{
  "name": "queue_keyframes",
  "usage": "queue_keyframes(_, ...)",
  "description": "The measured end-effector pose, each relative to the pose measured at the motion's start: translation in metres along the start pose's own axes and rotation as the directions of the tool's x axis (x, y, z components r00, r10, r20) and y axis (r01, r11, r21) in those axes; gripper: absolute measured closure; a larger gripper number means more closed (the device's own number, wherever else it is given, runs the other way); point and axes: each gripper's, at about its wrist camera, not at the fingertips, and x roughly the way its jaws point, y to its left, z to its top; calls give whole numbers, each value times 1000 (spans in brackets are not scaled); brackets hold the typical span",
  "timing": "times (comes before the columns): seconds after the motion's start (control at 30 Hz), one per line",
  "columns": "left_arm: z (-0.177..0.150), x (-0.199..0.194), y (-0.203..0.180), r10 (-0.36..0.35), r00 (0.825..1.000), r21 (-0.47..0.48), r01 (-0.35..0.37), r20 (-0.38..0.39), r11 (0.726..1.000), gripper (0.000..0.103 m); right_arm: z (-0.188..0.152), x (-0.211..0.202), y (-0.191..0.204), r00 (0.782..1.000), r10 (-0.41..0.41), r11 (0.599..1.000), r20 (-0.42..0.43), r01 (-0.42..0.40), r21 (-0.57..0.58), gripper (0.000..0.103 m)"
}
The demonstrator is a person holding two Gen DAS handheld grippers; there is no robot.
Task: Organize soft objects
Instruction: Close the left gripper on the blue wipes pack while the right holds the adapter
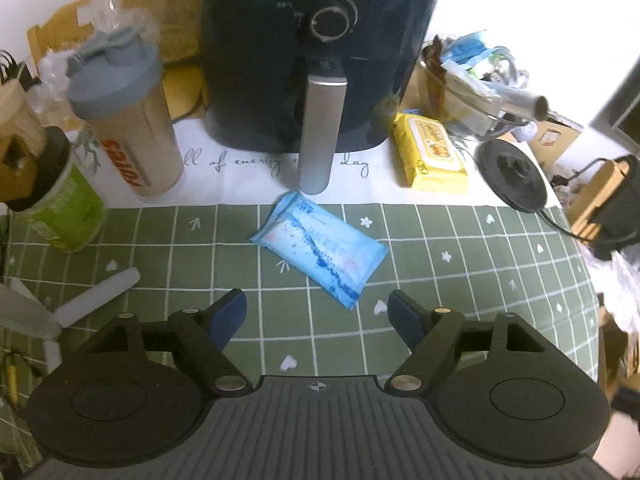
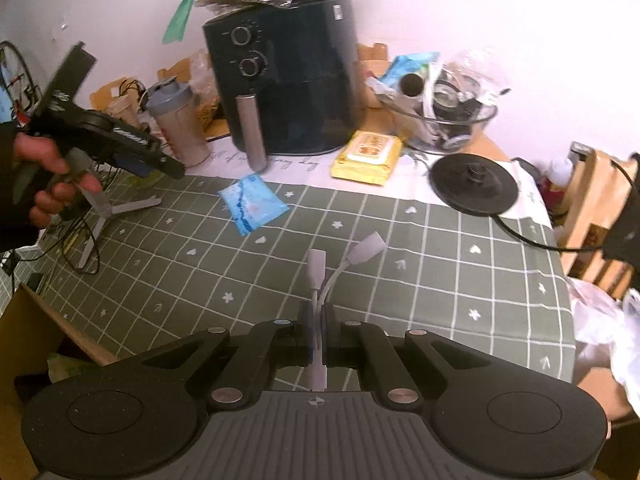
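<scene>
A blue tissue pack (image 1: pixel 320 252) lies on the green checked cloth, just ahead of my open, empty left gripper (image 1: pixel 316 304). A yellow wet-wipe pack (image 1: pixel 432 152) lies to the right of the air fryer. In the right wrist view the blue pack (image 2: pixel 254 204) and yellow pack (image 2: pixel 368 158) lie farther off. My right gripper (image 2: pixel 318 316) is shut on a white split adapter cable (image 2: pixel 320 276), held above the cloth. The left gripper (image 2: pixel 120 140) shows at the left, held by a hand.
A dark air fryer (image 1: pixel 316 52) stands at the back, its handle (image 1: pixel 320 132) reaching toward the blue pack. A shaker bottle (image 1: pixel 128 120) and green can (image 1: pixel 68 208) stand left. A kettle base (image 1: pixel 514 176) and glass bowl (image 2: pixel 440 120) of clutter sit right. A white tripod (image 2: pixel 104 208) stands left.
</scene>
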Motion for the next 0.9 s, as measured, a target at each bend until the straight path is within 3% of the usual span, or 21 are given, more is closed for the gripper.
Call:
queue_keyframes(0.3,20,64,5,38,996,-150,-50,-86,987,15,-17,-9,-13,1000,-16,998,2,16,60,97)
queue_keyframes(0.63,31,120,16,77,992,-342,-106,-98,934,14,-36,-11,-21,1000,-20,993,-22,23,114,97)
queue_keyframes(0.9,40,144,5,122,988,-379,-150,-97,913,11,-46,-14,-26,999,-28,990,-39,33,135,97)
